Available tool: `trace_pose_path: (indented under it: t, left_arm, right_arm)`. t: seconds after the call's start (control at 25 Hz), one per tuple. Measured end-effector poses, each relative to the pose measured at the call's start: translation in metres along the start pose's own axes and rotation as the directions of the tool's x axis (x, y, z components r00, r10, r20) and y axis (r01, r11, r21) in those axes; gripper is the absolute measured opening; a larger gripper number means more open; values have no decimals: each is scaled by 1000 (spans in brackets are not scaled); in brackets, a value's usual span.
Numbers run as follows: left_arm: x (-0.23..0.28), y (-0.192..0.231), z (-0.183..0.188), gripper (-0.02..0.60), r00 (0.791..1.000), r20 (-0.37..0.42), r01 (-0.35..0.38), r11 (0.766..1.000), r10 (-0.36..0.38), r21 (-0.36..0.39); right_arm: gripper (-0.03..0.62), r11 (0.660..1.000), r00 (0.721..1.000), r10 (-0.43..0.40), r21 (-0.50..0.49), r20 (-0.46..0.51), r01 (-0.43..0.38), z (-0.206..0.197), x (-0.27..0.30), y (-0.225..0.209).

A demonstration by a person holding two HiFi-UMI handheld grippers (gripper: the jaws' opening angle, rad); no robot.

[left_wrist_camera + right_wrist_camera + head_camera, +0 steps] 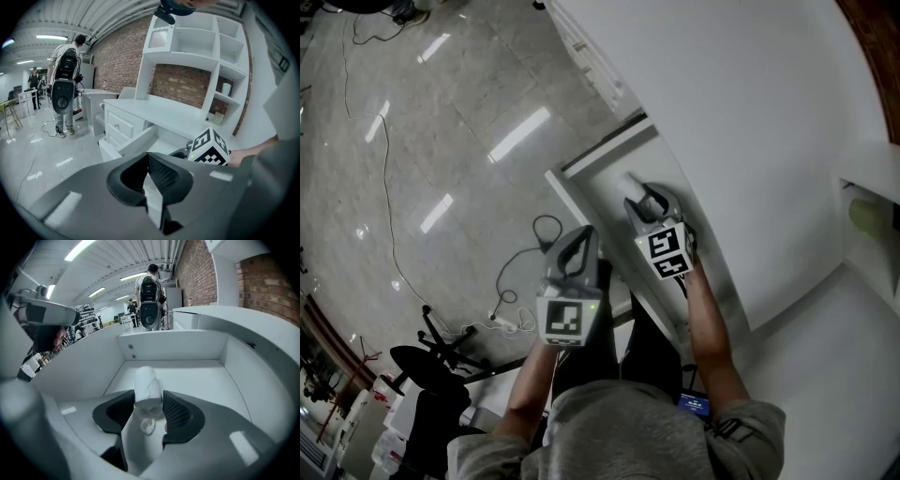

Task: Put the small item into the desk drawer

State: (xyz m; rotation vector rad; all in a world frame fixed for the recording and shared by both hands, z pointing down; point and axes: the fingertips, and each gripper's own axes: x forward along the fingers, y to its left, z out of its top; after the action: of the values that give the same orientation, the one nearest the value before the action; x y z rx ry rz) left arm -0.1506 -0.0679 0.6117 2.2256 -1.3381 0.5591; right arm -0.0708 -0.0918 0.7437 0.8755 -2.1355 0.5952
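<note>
- Right gripper view: the right gripper point(148, 393) reaches down into the open drawer point(187, 345). Its jaws stand partly apart and clasp a small white roll point(147, 380) by its two sides, with no gap showing at either pad.
- The roll stands between the jaw tips, over the middle of the drawer's white bottom. Whether its lower end touches the bottom cannot be told.
- Two screw heads point(130, 347) show on the drawer's far wall.
- Left gripper view: the left gripper point(146, 157) has its jaws clenched tip to tip, with nothing between them.
- It hangs just outside the drawer's front, beside the right gripper, whose marker cube point(209, 147) shows at the right of this view.
- Head view: the two grippers are side by side. The right one is inside the drawer, which is pulled out from under the white surface point(750, 141). The left one is at the drawer's outer edge, above the glossy floor point(441, 141).
- A dark chair point(422, 361) stands on the floor to the person's left.
- In the left gripper view, white shelves point(197, 44) rise from the surface against a brick wall point(122, 56).
- Farther off, a person point(63, 119) with a backpack point(63, 91) stands on the floor, back turned.
</note>
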Motion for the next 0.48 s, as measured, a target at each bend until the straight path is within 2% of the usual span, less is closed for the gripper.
trace_pose_path:
  t: [0.24, 0.48]
  left_arm:
    - [-2, 1, 3, 12, 1000, 11, -9, 1000, 9, -11]
    - [-10, -2, 9, 12, 1000, 17, 1, 1000, -2, 17]
  right_arm:
    - [312, 999, 1000, 18, 35, 19, -19, 3, -5, 1]
    - [319, 1000, 999, 5, 29, 42, -6, 14, -16, 2]
